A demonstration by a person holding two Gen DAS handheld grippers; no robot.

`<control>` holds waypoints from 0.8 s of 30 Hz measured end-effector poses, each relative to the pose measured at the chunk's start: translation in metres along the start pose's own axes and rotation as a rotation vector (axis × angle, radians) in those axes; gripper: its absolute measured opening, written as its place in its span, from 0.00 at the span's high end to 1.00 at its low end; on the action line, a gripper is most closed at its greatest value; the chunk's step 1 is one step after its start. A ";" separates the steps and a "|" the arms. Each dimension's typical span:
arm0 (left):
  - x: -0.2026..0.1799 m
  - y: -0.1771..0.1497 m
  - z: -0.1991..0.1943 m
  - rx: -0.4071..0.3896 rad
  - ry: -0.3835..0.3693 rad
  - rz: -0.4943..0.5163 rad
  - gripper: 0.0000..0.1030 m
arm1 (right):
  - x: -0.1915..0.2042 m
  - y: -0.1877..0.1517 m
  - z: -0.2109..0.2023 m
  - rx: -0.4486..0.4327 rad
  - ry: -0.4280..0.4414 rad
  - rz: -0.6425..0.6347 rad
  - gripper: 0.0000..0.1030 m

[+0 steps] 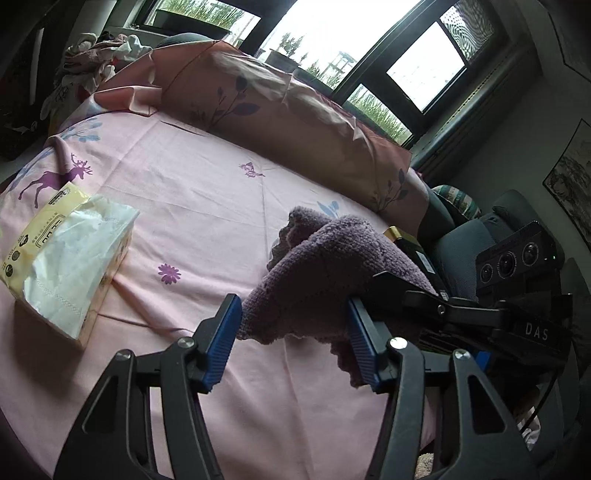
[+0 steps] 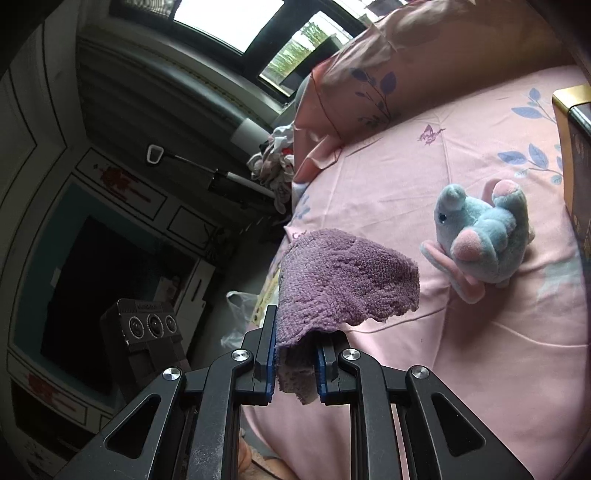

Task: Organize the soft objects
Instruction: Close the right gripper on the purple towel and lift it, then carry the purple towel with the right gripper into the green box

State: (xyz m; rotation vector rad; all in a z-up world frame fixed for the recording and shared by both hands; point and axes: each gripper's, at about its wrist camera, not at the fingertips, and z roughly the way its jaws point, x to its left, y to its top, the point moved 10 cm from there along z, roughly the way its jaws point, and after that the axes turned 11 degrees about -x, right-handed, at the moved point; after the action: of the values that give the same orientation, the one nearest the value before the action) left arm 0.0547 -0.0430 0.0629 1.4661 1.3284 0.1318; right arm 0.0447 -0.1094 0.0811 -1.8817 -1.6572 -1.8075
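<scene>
The right claw (image 2: 295,360) clenches a purple knitted cloth (image 2: 343,284) above the pink bed sheet (image 2: 424,184). The left claw (image 1: 291,341) stands released around the cloth's edge, pads apart from it. An open yellow tissue pack (image 1: 66,258), white tissues inside, lies near the bed's left edge.

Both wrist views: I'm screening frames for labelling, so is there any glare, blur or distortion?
Left wrist view: window blown out white, bed bulges with fisheye, purple towel sharp. Right wrist view: window overexposed, dark corners, plush toy crisp.

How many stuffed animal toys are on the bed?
1. The blue and pink plush toy lies on the pink bedsheet, beyond the purple towel. It shows only in the right wrist view; others may be hidden.
</scene>
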 end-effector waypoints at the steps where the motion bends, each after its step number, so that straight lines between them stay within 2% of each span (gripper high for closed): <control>1: -0.010 0.003 0.000 -0.021 -0.021 0.017 0.47 | 0.002 0.005 -0.008 -0.020 0.003 -0.010 0.82; 6: -0.067 0.008 0.004 -0.065 -0.131 0.060 0.56 | 0.007 0.028 -0.057 -0.138 -0.008 -0.124 0.82; 11: -0.133 0.008 0.015 -0.094 -0.203 0.167 0.56 | 0.001 0.050 -0.120 -0.295 -0.076 -0.190 0.82; 16: -0.197 -0.008 0.042 -0.045 -0.314 0.191 0.56 | -0.019 0.066 -0.184 -0.457 -0.168 -0.194 0.82; 20: -0.249 -0.028 0.070 0.003 -0.357 0.263 0.56 | -0.051 0.079 -0.232 -0.585 -0.236 -0.112 0.82; 24: -0.288 -0.054 0.098 0.062 -0.378 0.320 0.56 | -0.084 0.085 -0.264 -0.674 -0.329 -0.053 0.82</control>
State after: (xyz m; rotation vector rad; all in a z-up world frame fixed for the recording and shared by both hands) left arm -0.0179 -0.3331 0.1417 1.6533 0.7964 0.0171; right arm -0.0565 -0.3712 0.1530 -2.5238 -1.2564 -2.4039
